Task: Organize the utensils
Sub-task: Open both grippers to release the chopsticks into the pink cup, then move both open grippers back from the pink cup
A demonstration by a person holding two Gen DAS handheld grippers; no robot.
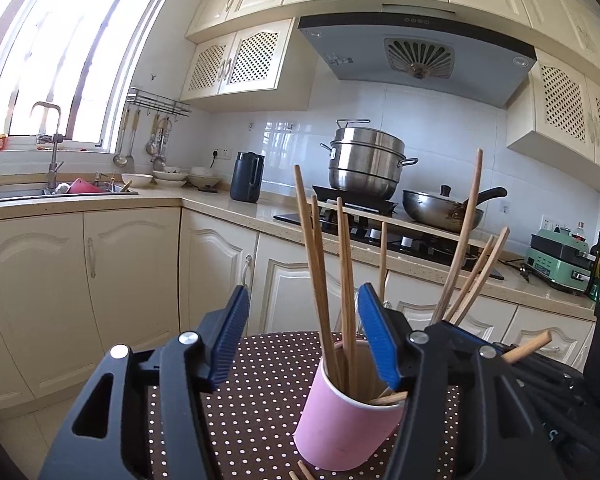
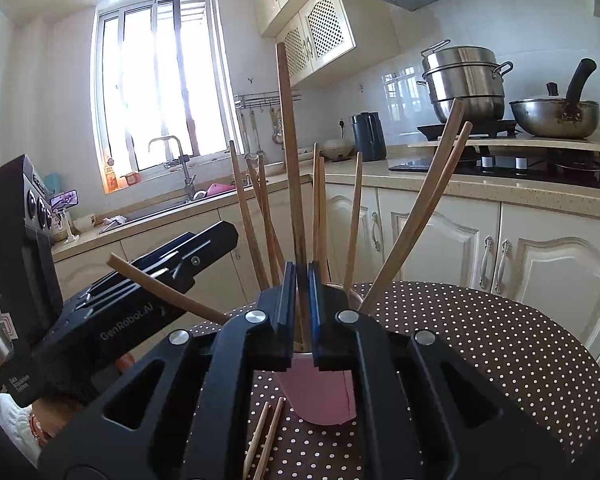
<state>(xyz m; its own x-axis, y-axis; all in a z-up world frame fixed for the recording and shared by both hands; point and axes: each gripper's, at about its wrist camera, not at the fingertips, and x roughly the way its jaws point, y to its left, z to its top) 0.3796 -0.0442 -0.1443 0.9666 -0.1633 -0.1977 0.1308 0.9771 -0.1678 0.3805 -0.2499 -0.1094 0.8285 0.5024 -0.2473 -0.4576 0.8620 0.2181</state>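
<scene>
Pink paper cup of wooden chopsticks stands between the half-open, empty left gripper; the closed right gripper apparently pinches one tall chopstick.

My pink cup stands upright at the bottom middle on the dotted cloth. Brown chopsticks stick up out of it, fanned out. Two more chopsticks lie flat beside it.

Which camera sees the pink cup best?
The left wrist view: the pink cup shows nearly whole, rim and chopsticks included. In the right wrist view the right gripper hides its top.
</scene>
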